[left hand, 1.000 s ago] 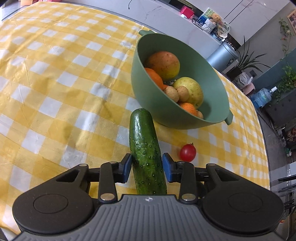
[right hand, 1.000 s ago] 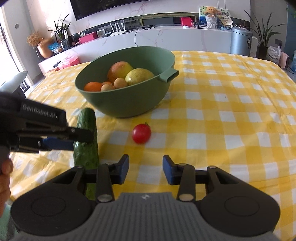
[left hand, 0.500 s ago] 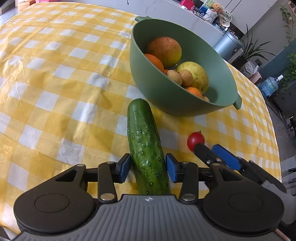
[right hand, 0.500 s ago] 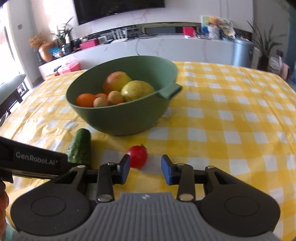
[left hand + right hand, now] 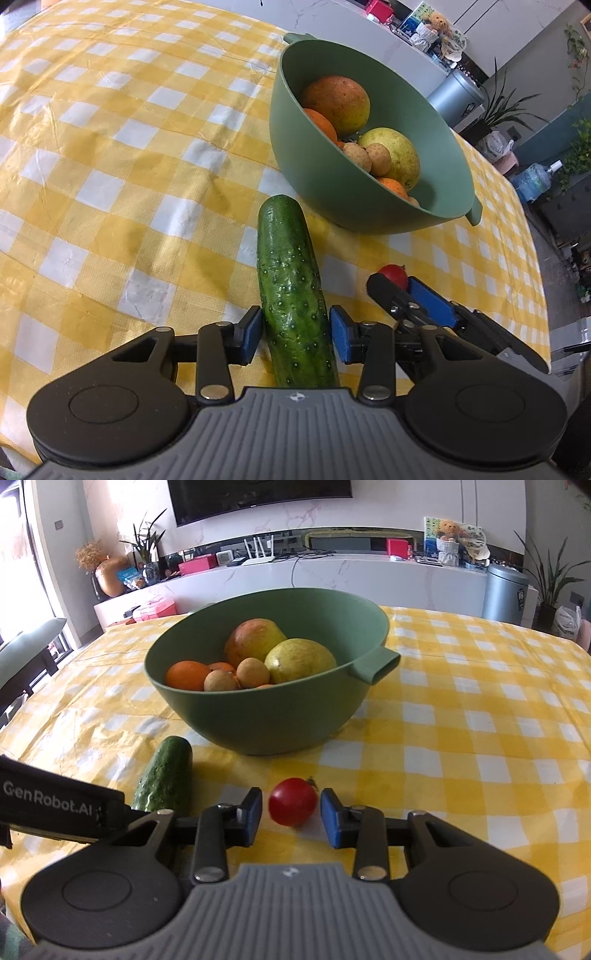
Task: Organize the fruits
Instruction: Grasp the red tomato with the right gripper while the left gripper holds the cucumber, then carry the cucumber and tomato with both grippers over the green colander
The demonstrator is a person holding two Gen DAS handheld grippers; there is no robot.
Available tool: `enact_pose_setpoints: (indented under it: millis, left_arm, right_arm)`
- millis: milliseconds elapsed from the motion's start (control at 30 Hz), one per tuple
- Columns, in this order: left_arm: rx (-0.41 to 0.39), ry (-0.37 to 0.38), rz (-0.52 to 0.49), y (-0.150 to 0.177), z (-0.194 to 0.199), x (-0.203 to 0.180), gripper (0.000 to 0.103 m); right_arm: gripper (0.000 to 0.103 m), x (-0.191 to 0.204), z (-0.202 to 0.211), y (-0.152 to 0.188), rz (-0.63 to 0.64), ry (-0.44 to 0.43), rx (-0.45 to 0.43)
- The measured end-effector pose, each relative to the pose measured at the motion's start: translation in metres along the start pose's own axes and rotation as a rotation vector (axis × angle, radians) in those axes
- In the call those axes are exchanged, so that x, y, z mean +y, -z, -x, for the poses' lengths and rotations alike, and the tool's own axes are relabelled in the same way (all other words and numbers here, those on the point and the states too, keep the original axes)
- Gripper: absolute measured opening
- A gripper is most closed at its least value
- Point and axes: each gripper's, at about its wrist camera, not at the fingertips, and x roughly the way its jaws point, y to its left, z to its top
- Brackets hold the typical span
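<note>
A dark green cucumber (image 5: 291,280) lies on the yellow checked tablecloth, one end pointing at the green bowl (image 5: 332,184). My left gripper (image 5: 295,328) straddles its near part; the jaws are closing, and the blue pads sit right at its sides without clearly pressing. A small red tomato (image 5: 292,801) rests on the cloth between the pads of my right gripper (image 5: 291,812), with a thin gap on each side. In the left wrist view the right gripper (image 5: 397,286) reaches the tomato (image 5: 393,274) from the right. The bowl (image 5: 277,720) holds several fruits.
The cucumber (image 5: 166,779) lies just left of the tomato, with the left gripper's casing (image 5: 55,801) over its near end. The bowl's handle (image 5: 380,664) sticks out to the right. Behind the table stand a white counter (image 5: 369,576) and a grey bin (image 5: 504,590).
My right gripper has come forward and down until the tomato sits between its pads. The left jaws widened a little around the cucumber, then narrowed again. The cucumber has stayed on the cloth.
</note>
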Motion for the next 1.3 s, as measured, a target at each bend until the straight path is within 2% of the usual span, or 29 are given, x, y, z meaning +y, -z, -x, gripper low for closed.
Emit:
enact_pose_setpoints:
  millis: [167,333,567,900,1300]
  left_arm:
    - [-0.006,0.014,0.008,0.000,0.000,0.003,0.043]
    - [-0.007,0.021,0.013,0.001,0.001,0.004,0.042]
    - [-0.031,0.025,-0.028,0.006,0.014,-0.001,0.041]
    - [-0.077,0.075,-0.061,0.004,0.051,-0.009,0.041]
    - [-0.160,0.169,-0.051,-0.008,0.094,-0.018,0.041]
  right_arm:
    - [0.033,0.002,-0.005,0.000,0.003,-0.001,0.005]
    - [0.025,-0.003,-0.009,-0.001,-0.016,0.006,0.013]
    - [0.025,-0.002,-0.005,0.000,-0.023,-0.003,0.003]
    - [0.025,-0.003,0.017,0.003,-0.029,-0.012,-0.060]
    - [0.025,0.002,0.053,-0.001,-0.004,-0.024,-0.128]
